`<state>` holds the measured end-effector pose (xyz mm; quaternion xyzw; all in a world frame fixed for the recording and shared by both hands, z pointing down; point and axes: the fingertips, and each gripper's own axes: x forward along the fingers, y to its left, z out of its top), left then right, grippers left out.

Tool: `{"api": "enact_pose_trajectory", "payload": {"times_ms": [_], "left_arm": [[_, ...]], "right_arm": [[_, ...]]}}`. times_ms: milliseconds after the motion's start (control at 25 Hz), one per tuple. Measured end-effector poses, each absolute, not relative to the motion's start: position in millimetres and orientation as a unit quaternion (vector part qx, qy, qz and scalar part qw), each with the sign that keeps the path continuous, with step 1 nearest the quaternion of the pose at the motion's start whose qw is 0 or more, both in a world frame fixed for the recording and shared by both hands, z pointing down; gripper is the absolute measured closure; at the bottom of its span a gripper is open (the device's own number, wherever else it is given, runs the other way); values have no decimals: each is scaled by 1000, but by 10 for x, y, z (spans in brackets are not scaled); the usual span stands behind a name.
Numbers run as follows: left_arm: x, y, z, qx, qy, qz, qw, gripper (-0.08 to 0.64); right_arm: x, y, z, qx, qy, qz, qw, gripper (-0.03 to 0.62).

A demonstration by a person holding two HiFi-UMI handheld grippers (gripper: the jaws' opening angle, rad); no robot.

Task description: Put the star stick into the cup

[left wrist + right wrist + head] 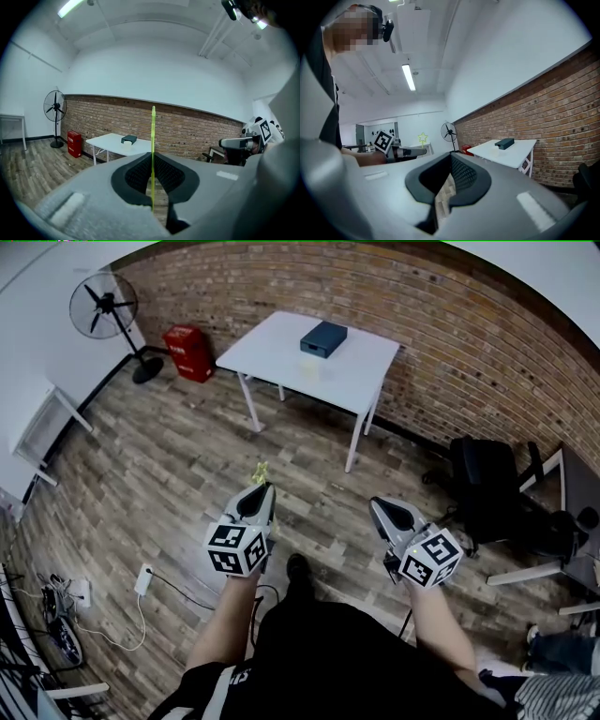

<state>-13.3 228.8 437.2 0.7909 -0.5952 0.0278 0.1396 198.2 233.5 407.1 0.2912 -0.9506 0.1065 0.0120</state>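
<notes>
At the top centre of my head view, a white surface [272, 348] carries a dark teal box [323, 337], with a brick wall [450, 343] behind it. A standing fan [103, 306] and a red cabinet [189, 352] sit at upper left. A black chair [487, 488] stands at right on the wood floor [178, 465].

Head view looks steeply down from standing height; both gripper views face outward across the room, sharing the distant tabletop [108, 138] (brick wall [187, 126] behind).
</notes>
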Motion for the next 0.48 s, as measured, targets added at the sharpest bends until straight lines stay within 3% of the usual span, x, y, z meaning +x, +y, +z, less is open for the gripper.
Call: {"api": "enact_pose_trajectory", "payload": {"times_ms": [480], "left_arm": [[-694,957,4472,802,-576,31,157,540]], "right_arm": [[1343,1115,4299,304,-941,143,36,592]]}}
